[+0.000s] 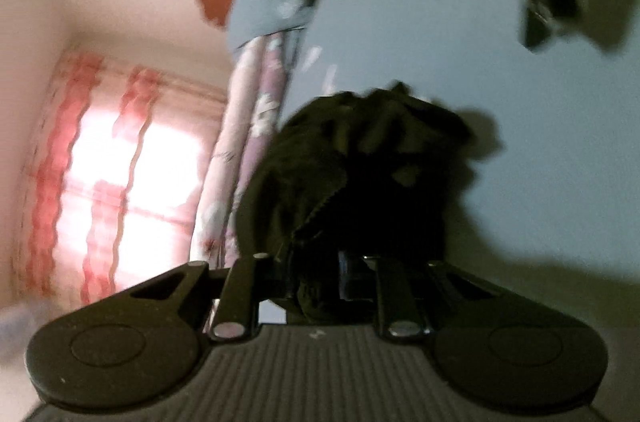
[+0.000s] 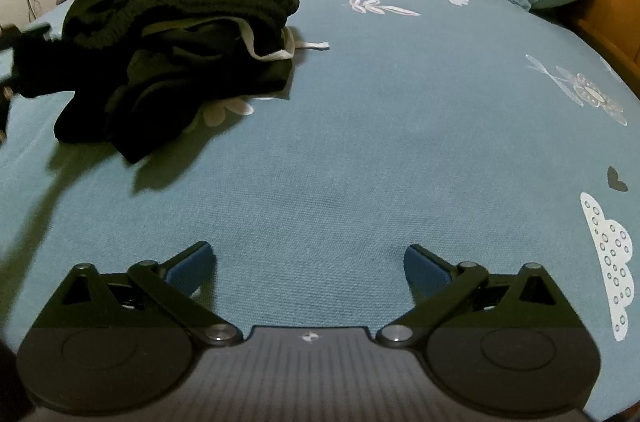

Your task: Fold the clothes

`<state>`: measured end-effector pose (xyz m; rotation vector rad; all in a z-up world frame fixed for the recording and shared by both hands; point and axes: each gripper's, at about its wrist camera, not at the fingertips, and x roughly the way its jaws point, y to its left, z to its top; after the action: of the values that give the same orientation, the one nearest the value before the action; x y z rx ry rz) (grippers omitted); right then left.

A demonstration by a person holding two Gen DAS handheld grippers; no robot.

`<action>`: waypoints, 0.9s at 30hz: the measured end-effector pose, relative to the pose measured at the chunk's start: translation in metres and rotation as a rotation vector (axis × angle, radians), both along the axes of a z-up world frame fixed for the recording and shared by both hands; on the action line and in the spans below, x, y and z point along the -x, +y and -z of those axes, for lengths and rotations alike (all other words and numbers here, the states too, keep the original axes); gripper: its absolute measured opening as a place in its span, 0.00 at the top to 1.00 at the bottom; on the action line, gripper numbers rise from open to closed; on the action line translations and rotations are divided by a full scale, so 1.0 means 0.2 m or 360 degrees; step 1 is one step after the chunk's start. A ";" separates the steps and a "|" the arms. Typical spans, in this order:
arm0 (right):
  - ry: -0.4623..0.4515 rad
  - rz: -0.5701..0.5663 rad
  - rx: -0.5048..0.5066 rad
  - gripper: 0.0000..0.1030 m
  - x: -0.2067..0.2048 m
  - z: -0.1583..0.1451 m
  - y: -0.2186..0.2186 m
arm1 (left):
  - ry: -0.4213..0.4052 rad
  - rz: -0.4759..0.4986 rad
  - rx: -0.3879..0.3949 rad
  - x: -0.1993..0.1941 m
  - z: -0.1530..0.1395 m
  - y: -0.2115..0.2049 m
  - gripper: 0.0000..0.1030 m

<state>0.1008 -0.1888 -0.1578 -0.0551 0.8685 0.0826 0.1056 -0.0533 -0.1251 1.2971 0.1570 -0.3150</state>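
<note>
Clenched, my left gripper [image 1: 320, 286] pinches a fold of the crumpled black fabric garment [image 2: 176, 34] near the far left edge of the blue printed bedsheet [image 2: 360, 142]; my right gripper [image 2: 308, 262], spread wide, holds nothing. I should lift slowly, find the waistband, then spread it flat

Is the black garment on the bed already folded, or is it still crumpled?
Still crumpled. The black garment lies bunched in an uneven heap on the bedsheet, with no flat folded edges. The left gripper is shut on one part of it.
</note>
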 end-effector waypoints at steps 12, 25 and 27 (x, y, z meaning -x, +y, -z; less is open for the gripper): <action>-0.0801 -0.0744 0.0328 0.25 0.16 -0.42 0.34 | -0.0034 -0.0103 0.0497 0.01 -0.34 0.11 0.83; -0.1054 -0.1111 0.0695 0.26 -0.05 -0.30 0.79 | 0.0053 -0.0081 0.0752 -0.03 -0.55 0.23 0.83; -0.1135 -0.1101 0.0799 0.32 -0.03 -0.26 0.85 | 0.0069 -0.0085 0.0819 -0.03 -0.57 0.26 0.83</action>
<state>0.1072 -0.0181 -0.1067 -0.8096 0.1063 0.4613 0.1113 -0.0005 -0.0110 0.7763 0.1358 -0.3127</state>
